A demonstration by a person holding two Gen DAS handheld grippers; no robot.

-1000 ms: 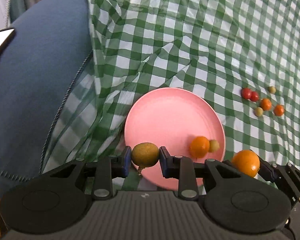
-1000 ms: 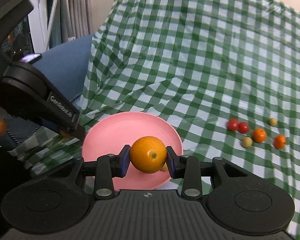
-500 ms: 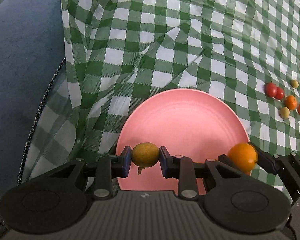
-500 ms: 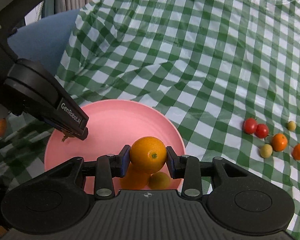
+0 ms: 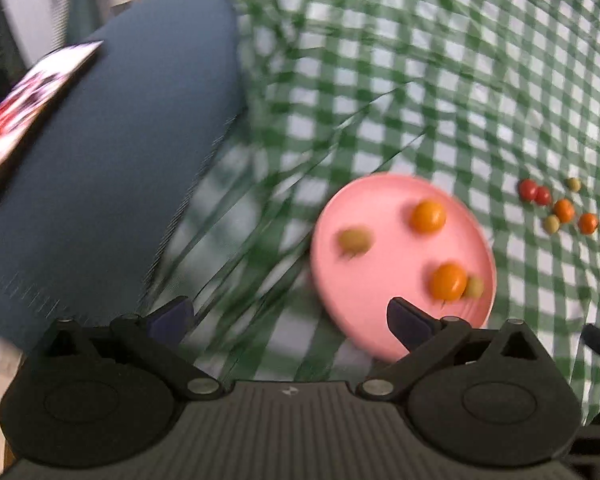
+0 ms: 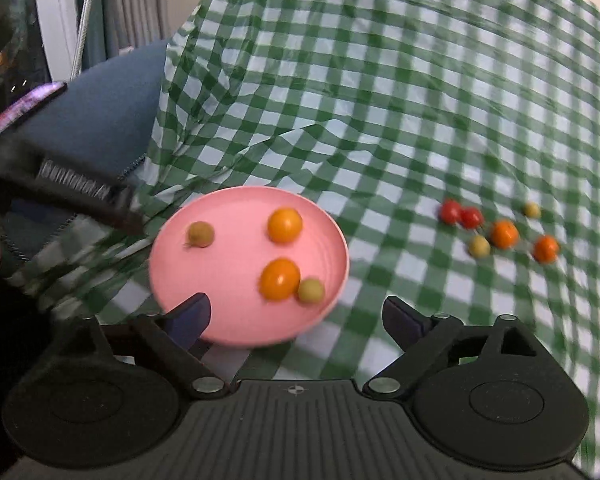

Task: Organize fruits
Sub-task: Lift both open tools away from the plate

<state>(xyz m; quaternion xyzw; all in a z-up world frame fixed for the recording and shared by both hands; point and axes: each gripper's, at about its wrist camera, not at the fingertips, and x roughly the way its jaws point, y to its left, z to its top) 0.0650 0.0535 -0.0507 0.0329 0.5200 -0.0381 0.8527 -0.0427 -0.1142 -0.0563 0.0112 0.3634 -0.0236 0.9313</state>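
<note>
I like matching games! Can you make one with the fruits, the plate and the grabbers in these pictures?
Things:
1. red tomatoes
2. pink plate
3. right gripper
4. phone

States or places:
A. on the blue cushion
B. open, holding nothing
C. side by side on the checked cloth, off the plate
D. holds two orange and two greenish fruits

Pairs: 1-C, 2-D, 3-B, 4-A
</note>
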